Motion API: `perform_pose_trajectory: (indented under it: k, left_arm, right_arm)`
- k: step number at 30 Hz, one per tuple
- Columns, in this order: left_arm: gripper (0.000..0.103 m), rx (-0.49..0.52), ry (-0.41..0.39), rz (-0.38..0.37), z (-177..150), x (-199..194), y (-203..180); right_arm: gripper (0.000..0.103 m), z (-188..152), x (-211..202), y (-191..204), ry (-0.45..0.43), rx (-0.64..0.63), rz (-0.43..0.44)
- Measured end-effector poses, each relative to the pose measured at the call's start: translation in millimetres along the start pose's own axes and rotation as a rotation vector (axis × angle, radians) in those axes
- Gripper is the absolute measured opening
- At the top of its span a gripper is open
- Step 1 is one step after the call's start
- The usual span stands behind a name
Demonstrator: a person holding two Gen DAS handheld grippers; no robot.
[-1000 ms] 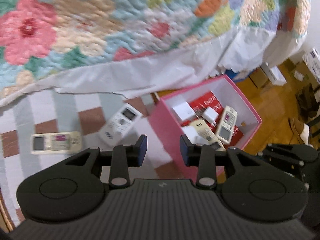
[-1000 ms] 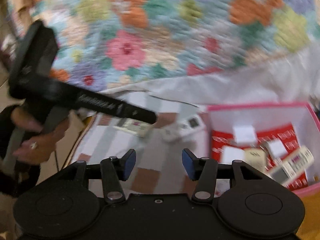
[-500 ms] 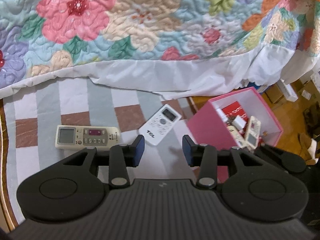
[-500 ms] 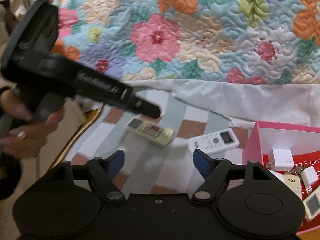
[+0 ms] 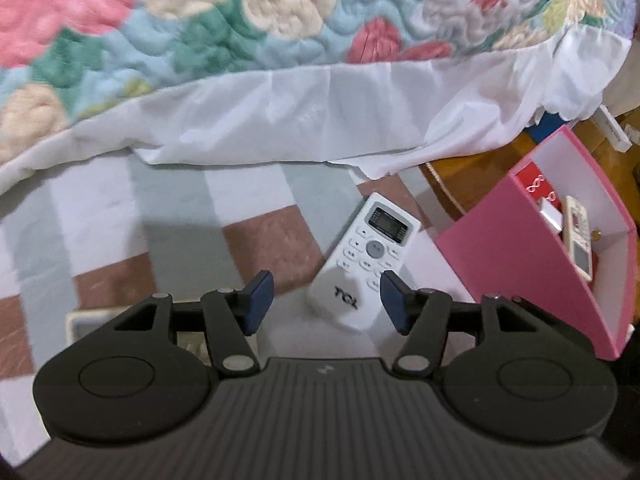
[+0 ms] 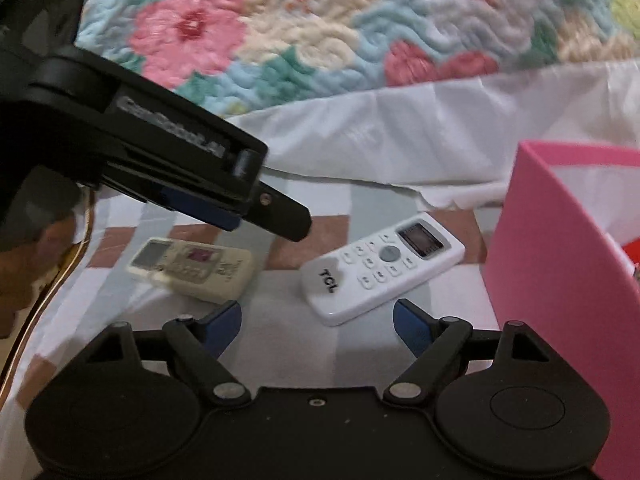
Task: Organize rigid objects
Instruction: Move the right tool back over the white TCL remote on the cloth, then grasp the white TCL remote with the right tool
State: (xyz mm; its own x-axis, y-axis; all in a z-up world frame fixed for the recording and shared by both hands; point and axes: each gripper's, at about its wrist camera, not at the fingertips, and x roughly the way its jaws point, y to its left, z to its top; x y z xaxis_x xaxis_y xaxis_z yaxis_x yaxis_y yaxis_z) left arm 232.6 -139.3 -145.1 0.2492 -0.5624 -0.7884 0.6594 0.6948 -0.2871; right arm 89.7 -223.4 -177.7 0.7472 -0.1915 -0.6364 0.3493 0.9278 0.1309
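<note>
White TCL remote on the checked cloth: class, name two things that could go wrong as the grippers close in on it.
1. Both the left gripper and the right gripper are open near the white TCL remote; they might collide.
2. The pink box stands close beside it, so a finger might bump its wall.

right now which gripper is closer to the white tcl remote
Left, I'd judge. The left gripper hovers open with the white TCL remote partly between its fingers; the right gripper, also open, sits just short of the remote's end.
</note>
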Motion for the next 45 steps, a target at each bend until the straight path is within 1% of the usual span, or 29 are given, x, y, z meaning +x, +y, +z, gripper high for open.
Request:
perform_pose_trajectory:
  k: [4, 5, 8, 9, 13, 14, 16, 18, 19, 22, 26, 29, 31, 33, 35, 37, 39, 42, 45]
  left_arm:
    - [0.058, 0.011, 0.006, -0.017, 2.3, 23.9, -3.3]
    - [0.056, 0.017, 0.009, -0.014, 2.5, 29.2, -5.1]
    - [0.055, 0.003, 0.018, -0.025, 4.0, 40.7, -7.3]
    - [0.055, -0.005, 0.020, -0.031, 4.4, 43.5, -7.1]
    - [0.054, -0.041, 0.042, -0.038, 2.6, 56.2, -5.9]
    - [0.051, -0.047, 0.050, -0.040, 0.8, 58.9, -6.2]
    - [0.047, -0.059, 0.039, -0.049, -3.7, 58.1, -7.1]
    - [0.032, -0.099, 0.064, -0.093, -6.6, 57.2, -3.6]
    - [0.030, -0.130, 0.079, -0.117, -8.1, 56.9, -0.5]
    - [0.027, -0.175, 0.105, -0.144, -12.3, 54.9, 5.0]
    - [0.026, -0.197, 0.154, -0.155, -23.0, 50.4, 1.0]
    - [0.027, -0.225, 0.190, -0.151, -35.4, 42.8, -2.7]
    - [0.026, -0.243, 0.214, -0.156, -44.7, 36.2, -4.1]
    - [0.026, -0.280, 0.246, -0.177, -58.8, 28.7, -4.3]
    - [0.026, -0.312, 0.286, -0.197, -73.6, 23.7, -6.0]
    - [0.026, -0.325, 0.308, -0.196, -86.7, 19.7, -9.5]
    - [0.027, -0.353, 0.299, -0.203, -97.2, 16.9, -9.3]
    - [0.029, -0.380, 0.247, -0.189, -101.4, 13.0, -4.7]
    - [0.033, -0.368, 0.157, -0.119, -99.9, 4.4, 0.0]
  right_arm:
    - [0.087, -2.1, 9.1, -10.3, 0.020, 0.027, -0.001]
    - [0.087, -2.8, 11.7, -11.9, 0.026, 0.031, 0.004]
    - [0.087, -5.3, 19.3, -15.4, 0.045, 0.038, 0.017]
    - [0.087, -6.0, 19.6, -14.8, 0.031, 0.027, 0.017]
    - [0.088, -6.4, 23.4, -11.6, 0.020, -0.006, 0.019]
    - [0.088, -5.9, 23.7, -11.9, 0.019, -0.009, 0.021]
    - [0.088, -5.2, 23.6, -11.9, 0.017, -0.020, 0.024]
    - [0.088, -5.2, 24.0, -12.8, 0.017, -0.026, 0.030]
    - [0.090, -5.1, 24.2, -13.1, 0.020, -0.027, 0.026]
    - [0.090, -7.2, 21.2, -13.6, 0.027, -0.039, 0.040]
    - [0.090, -4.7, 18.5, -13.0, 0.064, -0.033, 0.052]
    - [0.090, -6.0, 12.9, -12.7, 0.099, -0.016, 0.082]
    - [0.090, -11.4, 4.7, -8.4, 0.118, -0.033, 0.105]
    - [0.090, -20.1, -7.1, -3.6, 0.148, -0.061, 0.121]
    - [0.090, -28.7, -18.5, 3.1, 0.194, -0.093, 0.132]
    - [0.089, -35.8, -26.7, 9.9, 0.239, -0.154, 0.150]
    - [0.088, -38.4, -28.2, 11.3, 0.260, -0.181, 0.155]
    - [0.087, -40.1, -26.5, 10.0, 0.252, -0.176, 0.133]
    - [0.087, -35.4, -18.2, 13.0, 0.250, -0.185, 0.095]
